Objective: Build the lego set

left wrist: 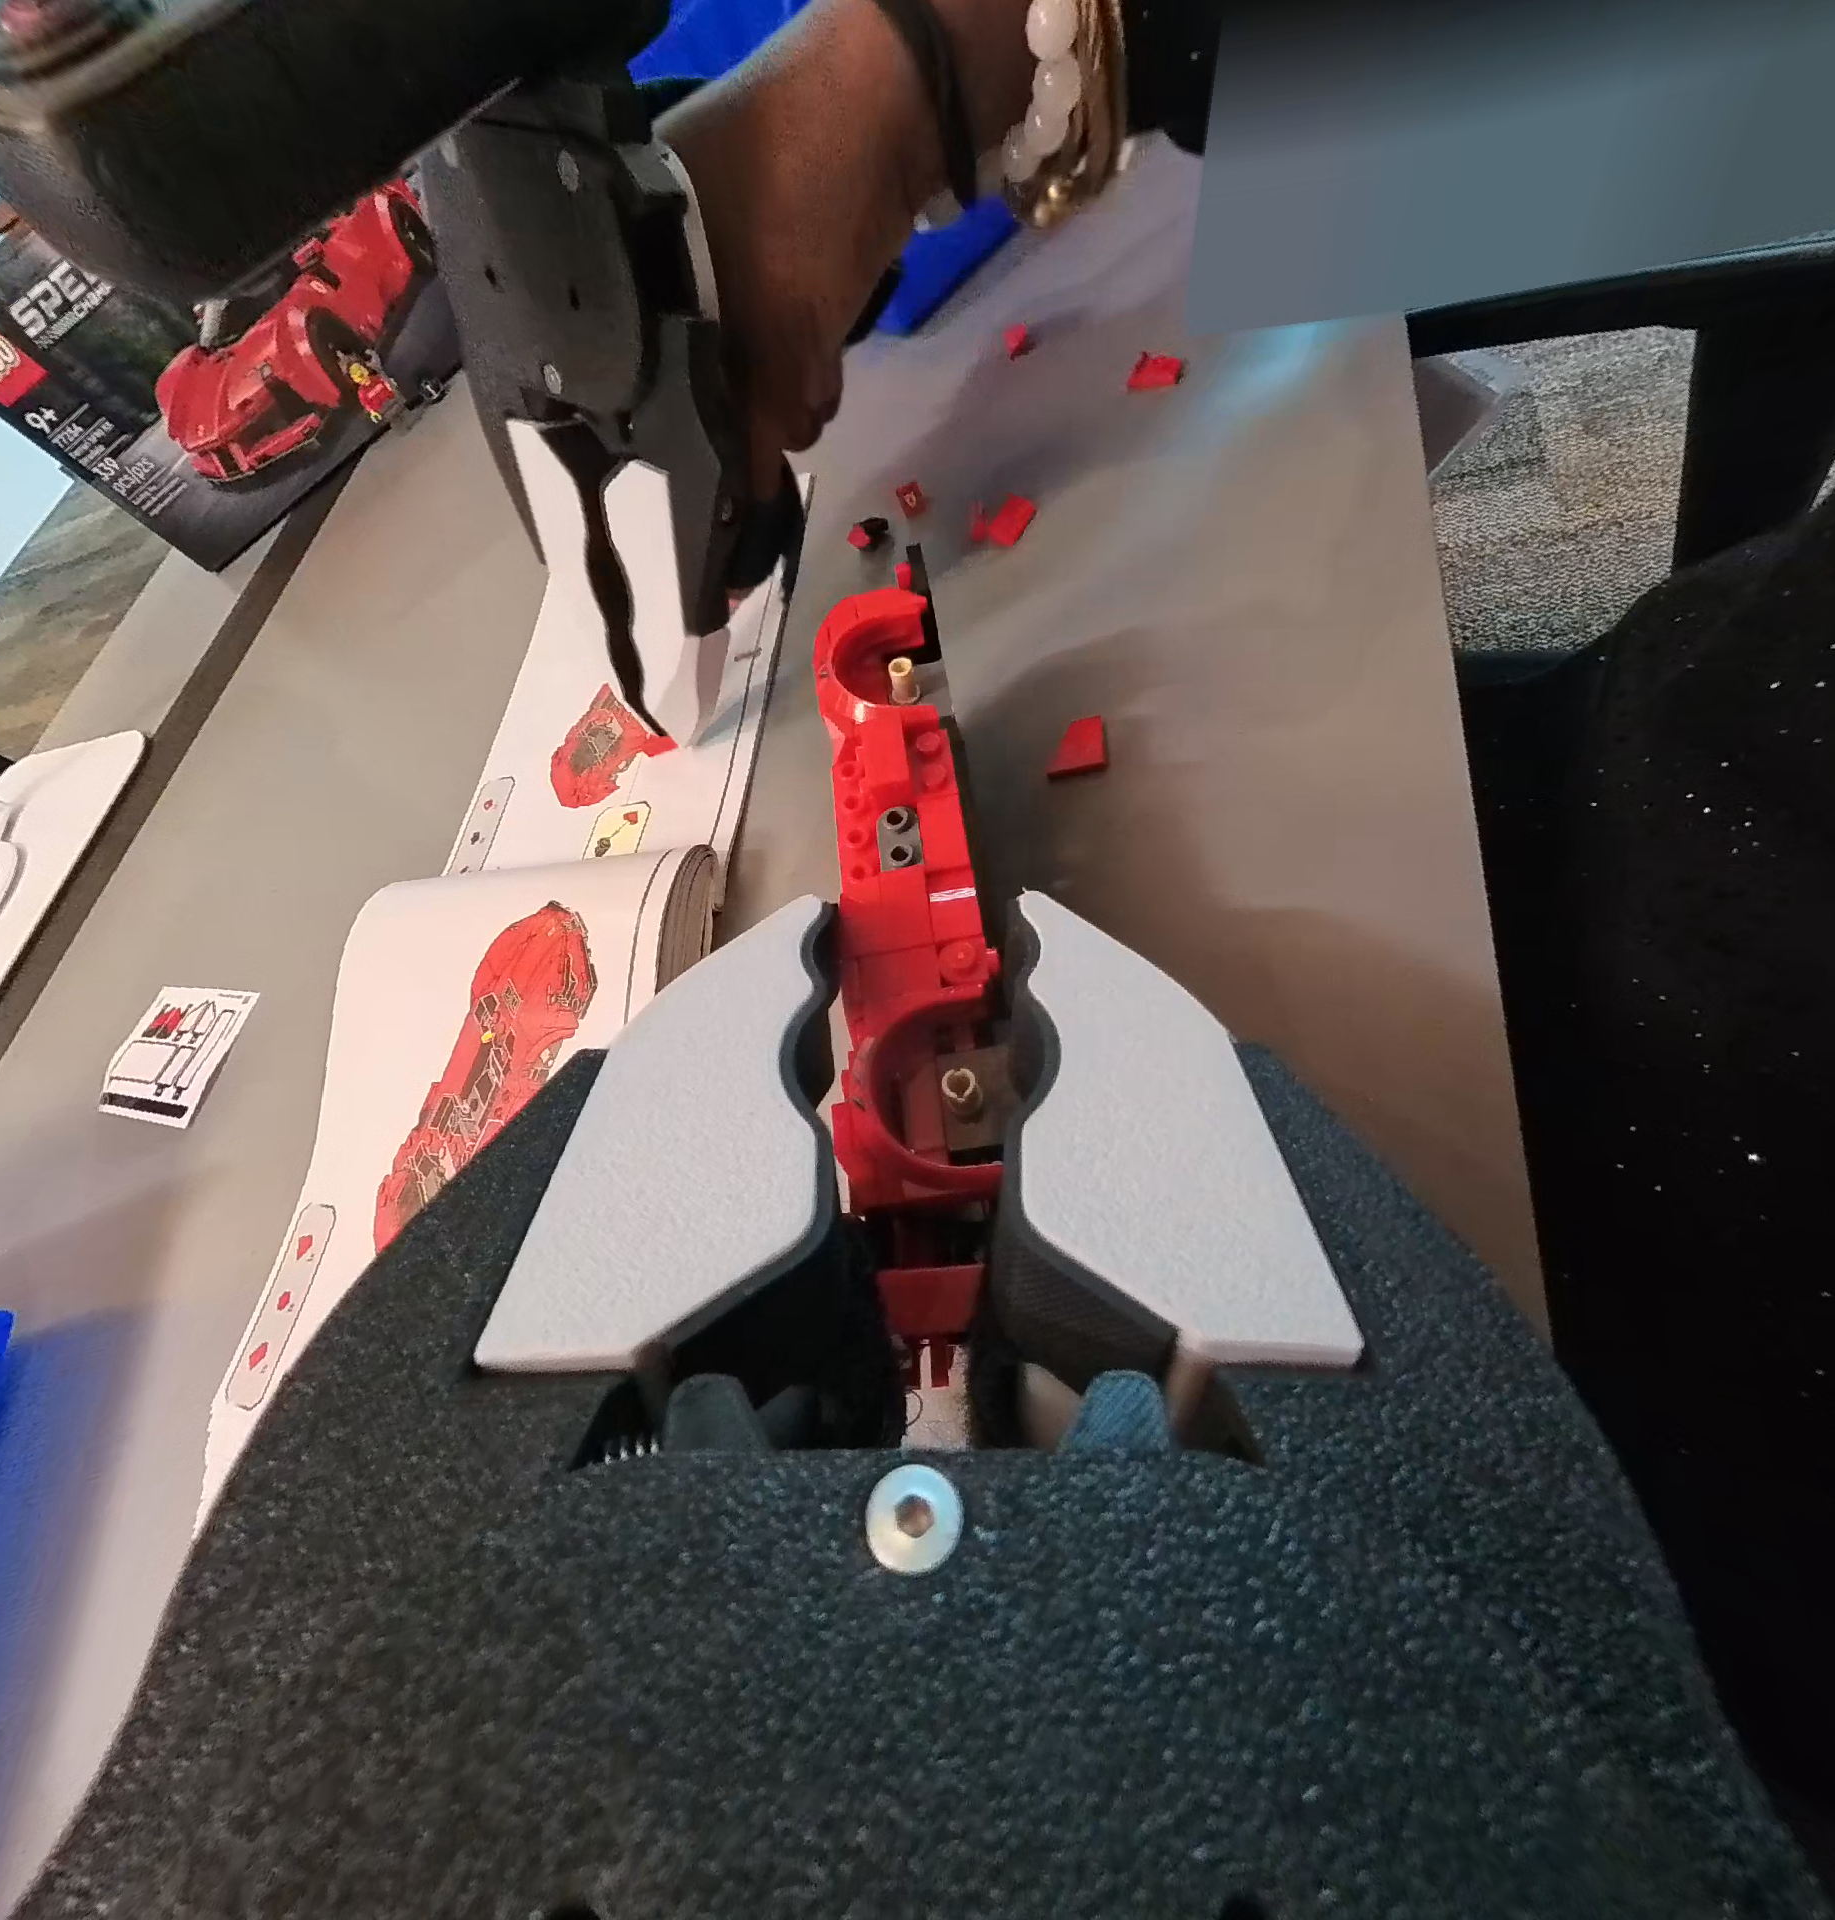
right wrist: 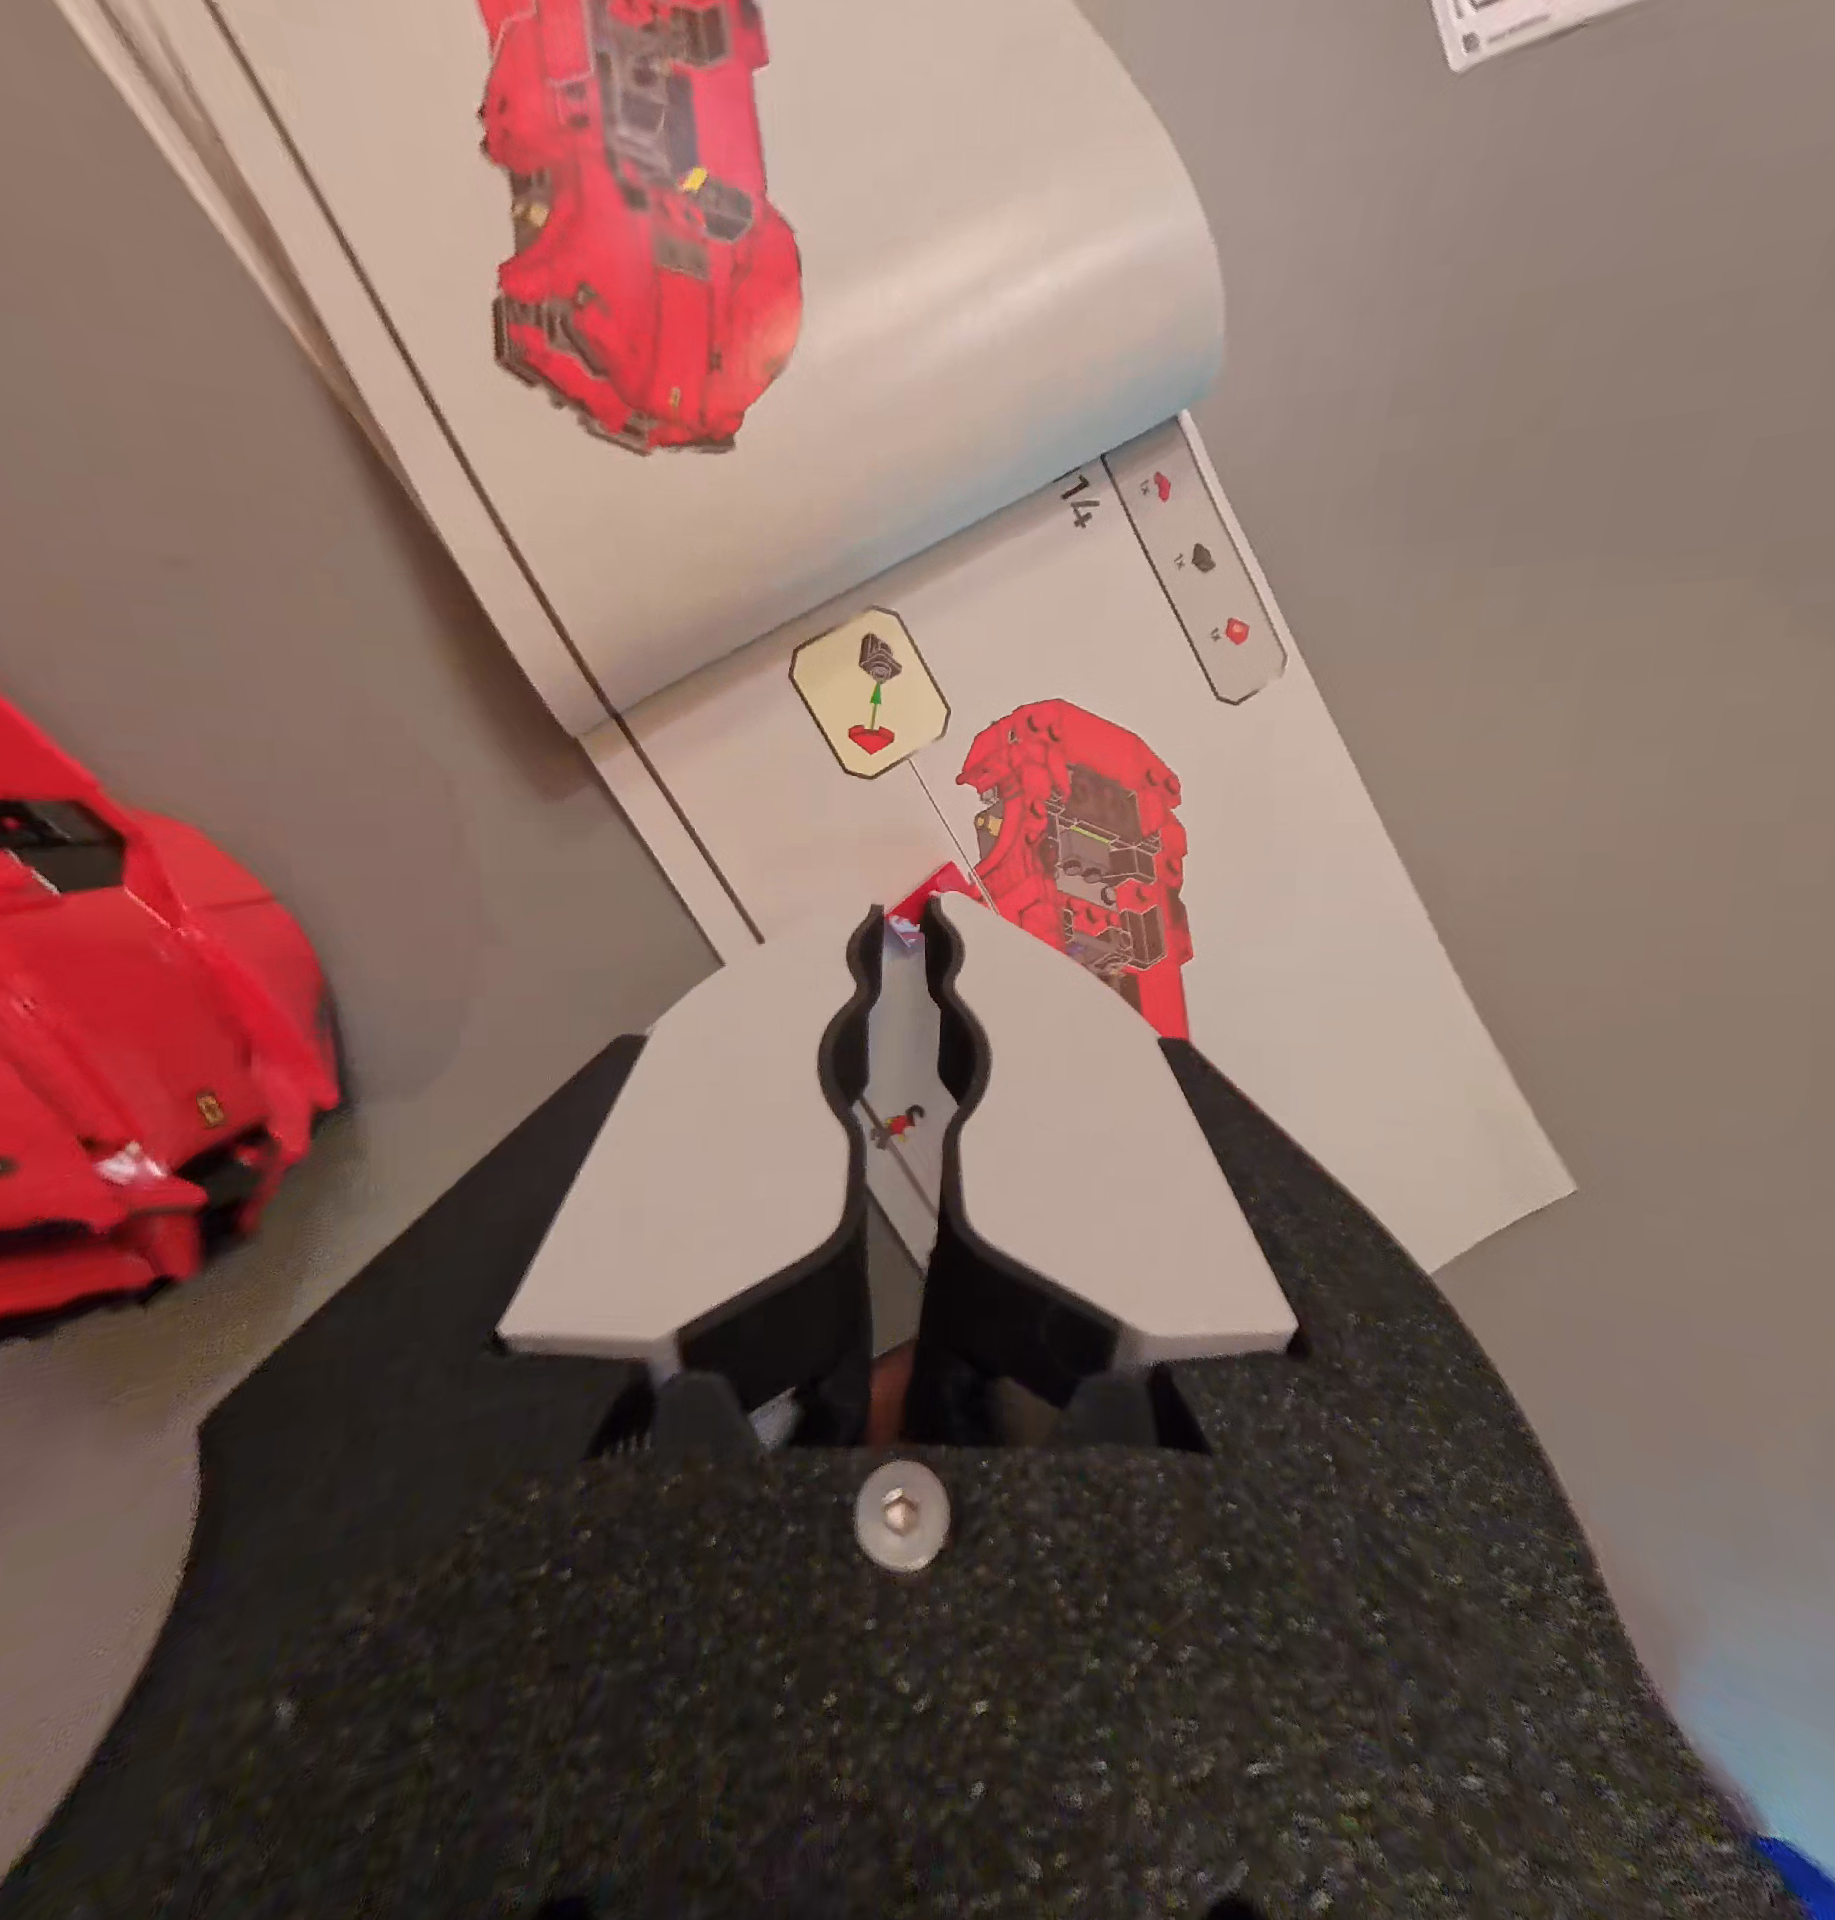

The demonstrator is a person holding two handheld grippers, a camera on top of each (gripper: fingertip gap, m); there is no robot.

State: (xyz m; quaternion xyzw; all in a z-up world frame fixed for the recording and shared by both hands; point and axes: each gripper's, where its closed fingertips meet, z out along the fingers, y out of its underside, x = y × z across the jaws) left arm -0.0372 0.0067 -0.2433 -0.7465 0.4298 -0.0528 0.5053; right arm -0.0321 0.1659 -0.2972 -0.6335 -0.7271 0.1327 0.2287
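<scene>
Left tool (left wrist: 923, 914) around red car body (left wrist: 897, 821)

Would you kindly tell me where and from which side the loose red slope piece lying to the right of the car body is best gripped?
Grip the red slope piece across its two straight side edges, coming down from above. It lies flat and alone on the grey table, apart from the car body, so its thin, sloped face probably offers little hold from the front.

My left tongs (left wrist: 918, 925) grip the car (left wrist: 908, 831) on the table (left wrist: 1256, 727); booklet (left wrist: 601, 790) left of it, loose pieces (left wrist: 1077, 750) right and far, box (left wrist: 196, 416) far left.
</scene>
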